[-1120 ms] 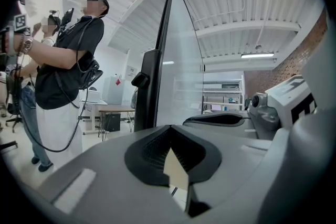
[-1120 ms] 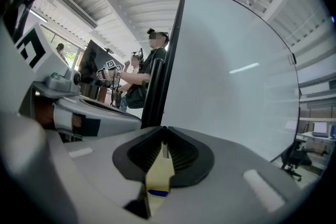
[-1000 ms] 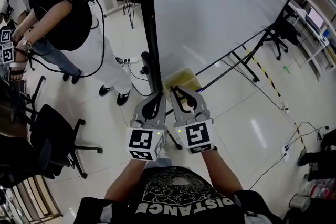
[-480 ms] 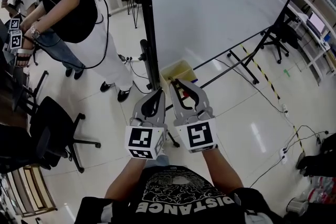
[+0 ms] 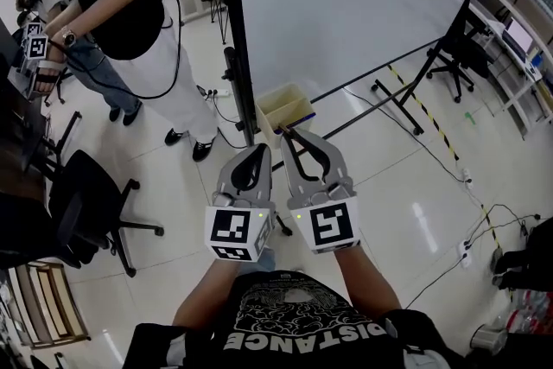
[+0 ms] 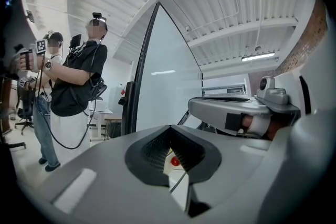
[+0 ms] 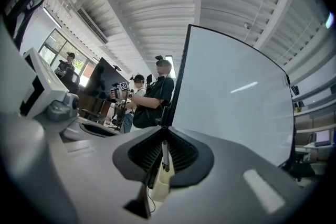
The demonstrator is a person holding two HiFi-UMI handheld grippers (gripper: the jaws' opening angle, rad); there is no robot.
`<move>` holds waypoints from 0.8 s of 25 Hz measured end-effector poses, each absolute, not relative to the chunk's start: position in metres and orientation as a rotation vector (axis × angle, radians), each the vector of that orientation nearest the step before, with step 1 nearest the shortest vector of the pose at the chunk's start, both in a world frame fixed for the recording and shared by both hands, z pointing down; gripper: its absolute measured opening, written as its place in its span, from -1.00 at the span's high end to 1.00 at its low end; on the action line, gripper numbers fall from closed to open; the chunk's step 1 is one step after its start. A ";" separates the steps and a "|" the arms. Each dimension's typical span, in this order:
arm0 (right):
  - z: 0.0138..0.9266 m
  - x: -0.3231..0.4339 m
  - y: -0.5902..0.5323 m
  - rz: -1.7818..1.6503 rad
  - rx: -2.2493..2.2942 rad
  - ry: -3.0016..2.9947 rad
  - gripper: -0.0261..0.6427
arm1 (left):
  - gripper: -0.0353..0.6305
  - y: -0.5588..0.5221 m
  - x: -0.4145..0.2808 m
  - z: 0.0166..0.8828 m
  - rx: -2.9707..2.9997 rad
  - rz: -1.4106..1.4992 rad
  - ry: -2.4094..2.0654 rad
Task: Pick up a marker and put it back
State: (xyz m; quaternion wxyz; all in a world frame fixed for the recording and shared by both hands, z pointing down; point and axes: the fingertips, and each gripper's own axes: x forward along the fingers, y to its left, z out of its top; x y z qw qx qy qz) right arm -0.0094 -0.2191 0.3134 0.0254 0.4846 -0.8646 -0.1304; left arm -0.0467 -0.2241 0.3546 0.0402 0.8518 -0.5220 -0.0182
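Observation:
My left gripper [image 5: 257, 151] and right gripper [image 5: 288, 134] are held side by side above the floor, in front of a whiteboard [image 5: 346, 4]. Both are shut with nothing between their jaws. Just beyond their tips a pale yellow bin [image 5: 283, 106] stands at the foot of the board's black post [image 5: 235, 73]. In the left gripper view, a small red round object [image 6: 175, 161] shows through the gap behind the closed jaws [image 6: 170, 127]; I cannot tell whether it is a marker. The right gripper view shows the closed jaws [image 7: 163, 129] and the cream bin [image 7: 164, 178] below them.
A person in a black top [image 5: 130, 13] stands at the left with another gripper pair. A black office chair [image 5: 86, 212] is at the left. The board's stand legs [image 5: 406, 99] and floor cables [image 5: 484, 220] run to the right.
The bin and the board's post have shifted up and left in the head view. Both grippers stay shut and side by side. The person at the left has moved a little.

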 end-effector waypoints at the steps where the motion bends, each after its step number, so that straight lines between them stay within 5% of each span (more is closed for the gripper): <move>1: 0.314 -0.007 -0.215 -0.404 1.499 -2.674 0.82 | 0.88 -0.220 -0.045 0.354 2.611 -0.058 -1.600; 20: 0.334 0.027 -0.167 -0.352 1.513 -2.650 0.82 | 0.88 -0.173 -0.017 0.357 2.623 -0.071 -1.633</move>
